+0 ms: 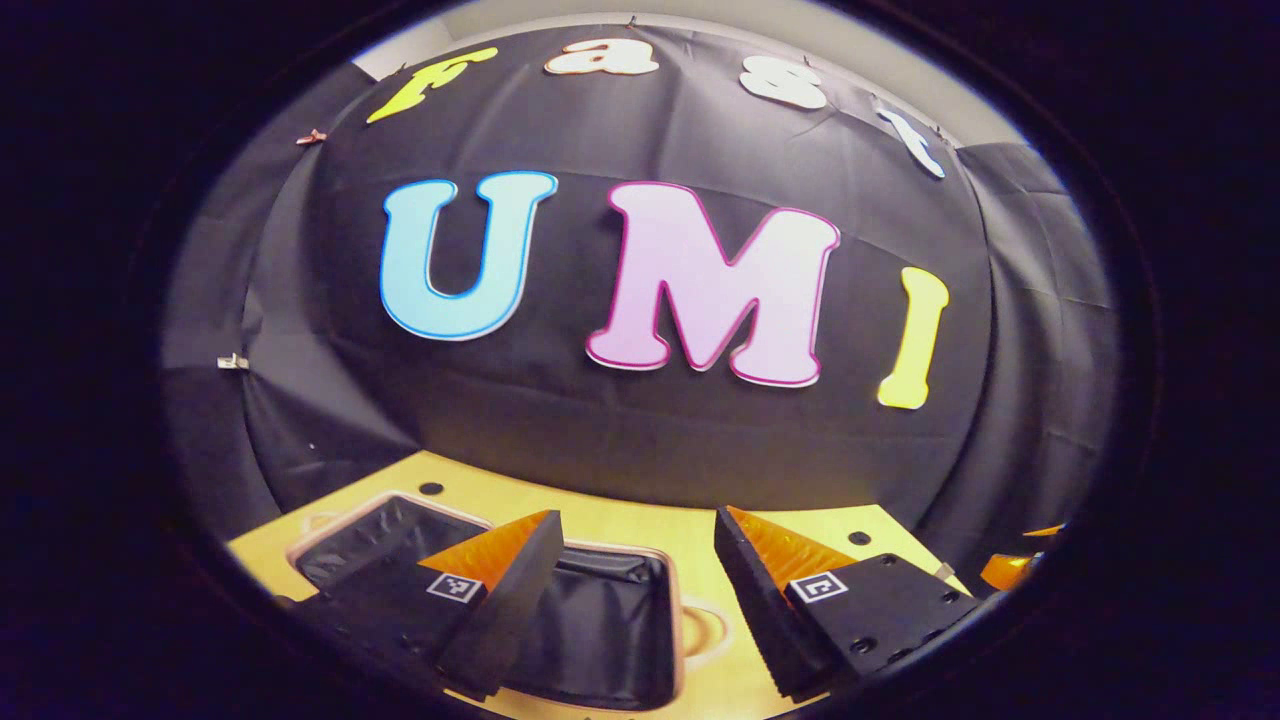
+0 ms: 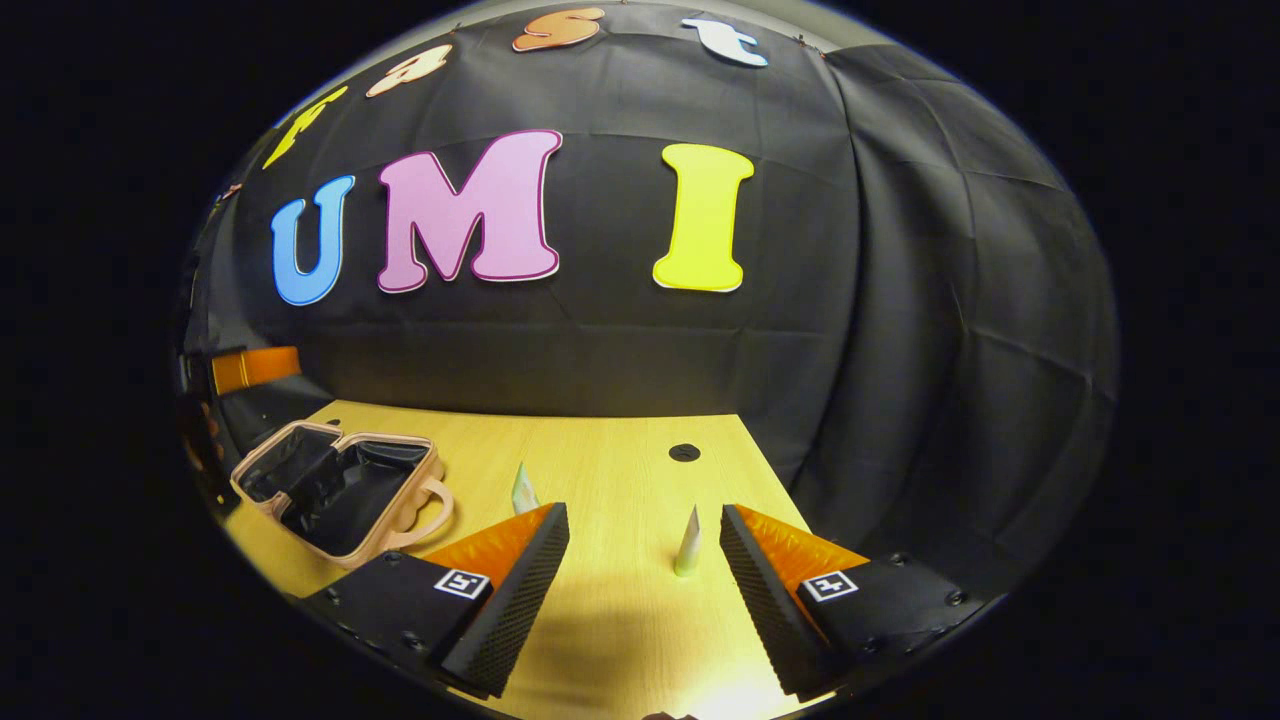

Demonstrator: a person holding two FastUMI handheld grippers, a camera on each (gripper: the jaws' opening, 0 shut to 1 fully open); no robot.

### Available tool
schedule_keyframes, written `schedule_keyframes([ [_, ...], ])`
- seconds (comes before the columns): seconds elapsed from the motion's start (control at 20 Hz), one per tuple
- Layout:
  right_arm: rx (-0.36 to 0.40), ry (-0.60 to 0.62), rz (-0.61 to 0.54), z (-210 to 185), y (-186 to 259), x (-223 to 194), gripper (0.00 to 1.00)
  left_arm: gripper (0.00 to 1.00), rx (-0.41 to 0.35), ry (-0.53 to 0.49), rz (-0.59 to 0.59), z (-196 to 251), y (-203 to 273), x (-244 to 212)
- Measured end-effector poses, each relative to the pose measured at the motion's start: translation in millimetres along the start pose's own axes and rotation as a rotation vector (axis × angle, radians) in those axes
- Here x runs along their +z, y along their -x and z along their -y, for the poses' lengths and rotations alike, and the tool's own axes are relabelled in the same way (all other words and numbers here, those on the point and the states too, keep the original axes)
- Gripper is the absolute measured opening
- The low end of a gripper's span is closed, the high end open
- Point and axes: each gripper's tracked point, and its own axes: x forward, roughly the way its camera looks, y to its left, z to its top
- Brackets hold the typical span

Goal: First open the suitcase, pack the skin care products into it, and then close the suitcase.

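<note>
The suitcase (image 2: 340, 490) lies open near the bench's (image 2: 600, 600) left edge. The right gripper (image 2: 640, 570), wide open and empty, should straddle the upright tube (image 2: 688, 545) squarely; the left gripper (image 1: 640, 590) gapes empty.

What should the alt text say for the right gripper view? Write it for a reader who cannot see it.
The right gripper hangs open above a wooden table, a small upright tube between its fingertips. Far left lies the open suitcase; a second tube stands between.

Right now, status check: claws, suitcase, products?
Left claw open, empty, over suitcase. Right claw open, empty. Suitcase lies open, lining bare. Two tubes upright on table, nothing blocking.
</note>
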Motion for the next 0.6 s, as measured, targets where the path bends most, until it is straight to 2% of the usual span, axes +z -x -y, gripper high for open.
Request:
schedule_keyframes([
  [0.05, -0.001, 0.003, 0.000, 3, -2, -2, 0.97, 0.96, -0.022, 0.022, -0.014, 27, 5, -28],
  [0.1, -0.003, 0.005, -0.009, 7, -5, -6, 0.96, 0.96, -0.075, 0.041, -0.028, 57, 5, -49],
  [0.25, -0.005, -0.002, -0.038, 17, -13, -18, 0.97, 0.96, -0.166, -0.026, -0.089, 118, -5, -120],
  [0.45, -0.014, -0.018, -0.087, 28, -28, -43, 0.97, 0.96, -0.256, -0.068, -0.220, 167, -39, -193],
  [0.6, -0.026, -0.041, -0.110, 31, -50, -58, 0.97, 0.96, -0.274, -0.110, -0.236, 184, -79, -213],
])
